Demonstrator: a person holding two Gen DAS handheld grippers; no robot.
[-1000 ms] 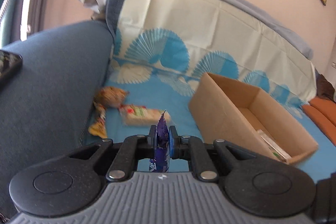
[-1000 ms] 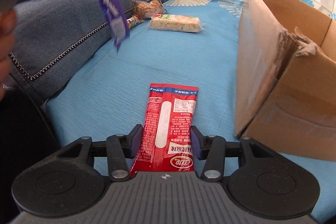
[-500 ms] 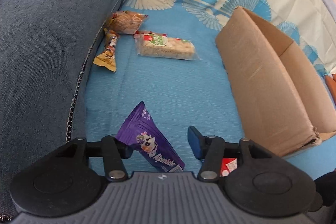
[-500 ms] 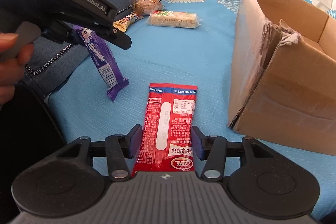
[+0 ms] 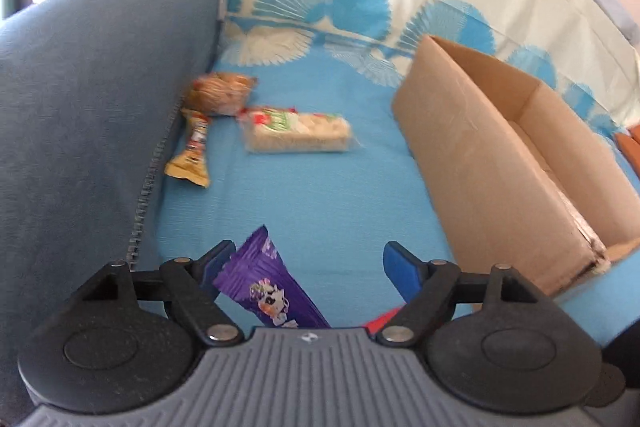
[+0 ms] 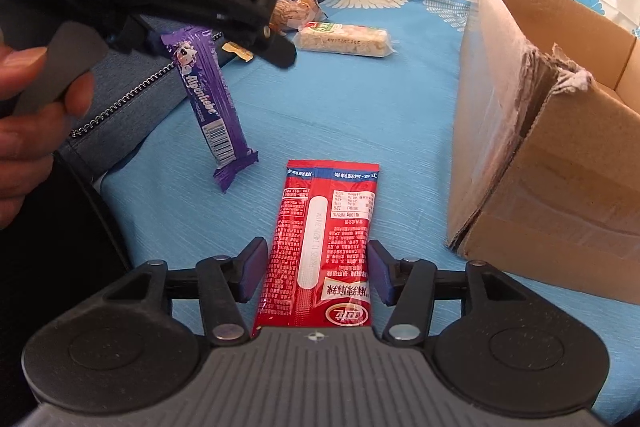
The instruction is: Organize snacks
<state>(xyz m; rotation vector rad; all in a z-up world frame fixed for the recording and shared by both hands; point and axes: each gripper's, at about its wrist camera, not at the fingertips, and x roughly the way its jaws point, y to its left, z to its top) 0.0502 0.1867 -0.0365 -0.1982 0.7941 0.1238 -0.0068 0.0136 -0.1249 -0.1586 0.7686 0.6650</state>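
The left gripper has just been spreading its jaws, and the purple foil-wrapped chocolate bar leans between them, its lower end on the blue patterned sofa cover near the front edge. The right gripper has just been easing apart too, jaws flanking the flat red plastic snack packet without pressing it. The open brown cardboard box sits on the cover to the right. At the back by the armrest lies a clear-wrapped rice cracker bar.
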